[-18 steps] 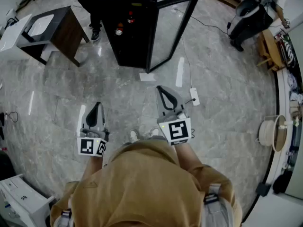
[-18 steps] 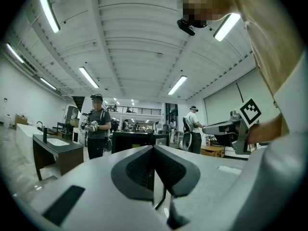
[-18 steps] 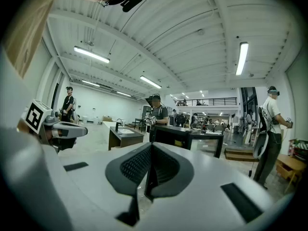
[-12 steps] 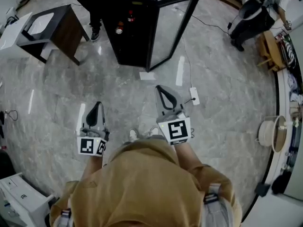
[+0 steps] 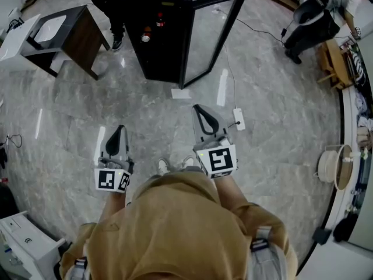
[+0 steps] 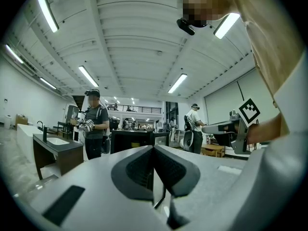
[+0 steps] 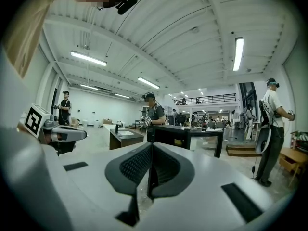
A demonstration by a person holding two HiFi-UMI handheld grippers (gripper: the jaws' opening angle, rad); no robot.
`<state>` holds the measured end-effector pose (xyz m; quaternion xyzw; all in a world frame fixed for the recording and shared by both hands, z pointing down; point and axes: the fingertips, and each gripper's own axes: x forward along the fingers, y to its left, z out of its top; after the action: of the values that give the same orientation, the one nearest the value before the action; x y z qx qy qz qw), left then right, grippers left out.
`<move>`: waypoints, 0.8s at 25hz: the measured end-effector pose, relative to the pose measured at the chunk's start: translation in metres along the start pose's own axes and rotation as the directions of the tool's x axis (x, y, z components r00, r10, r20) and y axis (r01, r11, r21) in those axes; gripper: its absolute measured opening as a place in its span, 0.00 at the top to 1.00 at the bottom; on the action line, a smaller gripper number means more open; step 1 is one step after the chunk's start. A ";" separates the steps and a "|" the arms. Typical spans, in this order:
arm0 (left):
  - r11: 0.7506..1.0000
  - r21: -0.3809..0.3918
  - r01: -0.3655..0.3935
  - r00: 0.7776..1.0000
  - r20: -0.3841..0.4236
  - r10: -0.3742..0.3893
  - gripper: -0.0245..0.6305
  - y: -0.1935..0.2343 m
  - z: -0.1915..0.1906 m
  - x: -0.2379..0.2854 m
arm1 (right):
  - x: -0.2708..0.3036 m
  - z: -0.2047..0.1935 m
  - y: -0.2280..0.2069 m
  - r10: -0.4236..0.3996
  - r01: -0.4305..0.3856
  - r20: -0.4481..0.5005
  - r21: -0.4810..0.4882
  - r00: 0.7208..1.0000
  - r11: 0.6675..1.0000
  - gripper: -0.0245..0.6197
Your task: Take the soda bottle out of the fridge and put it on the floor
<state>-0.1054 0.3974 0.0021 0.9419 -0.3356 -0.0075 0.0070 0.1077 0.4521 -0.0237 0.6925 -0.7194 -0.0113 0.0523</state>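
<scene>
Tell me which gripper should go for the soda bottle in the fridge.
Left, probably. The left gripper lines up with the open front of the fridge with nothing between, while the right gripper sits behind the swung-out door. Both are shut and empty.

Head view steeply down; gripper views level; fridge (image 5: 163, 57) in all

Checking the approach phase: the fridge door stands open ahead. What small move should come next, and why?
Probably step toward the fridge: its door is already open, but the left tongs and right tongs are shut, empty and well short of it.
</scene>
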 end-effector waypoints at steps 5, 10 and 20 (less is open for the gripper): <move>1.000 0.001 -0.012 1.000 -0.003 0.012 0.96 -0.010 -0.003 0.009 | 0.000 -0.007 -0.013 0.012 -0.012 -0.006 -0.008 1.000 1.000 0.96; 0.999 0.007 -0.042 0.999 0.003 0.042 0.96 -0.025 -0.004 0.022 | -0.003 -0.014 -0.029 0.044 -0.044 -0.006 -0.001 0.999 0.999 0.96; 0.996 0.004 -0.094 0.995 -0.017 0.094 0.96 -0.045 -0.014 0.021 | 0.003 -0.021 -0.044 0.098 -0.098 0.006 -0.004 0.995 0.995 0.96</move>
<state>-0.0601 0.4194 0.0147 0.9252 -0.3794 0.0014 0.0088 0.1532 0.4485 -0.0063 0.6561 -0.7528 -0.0122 0.0521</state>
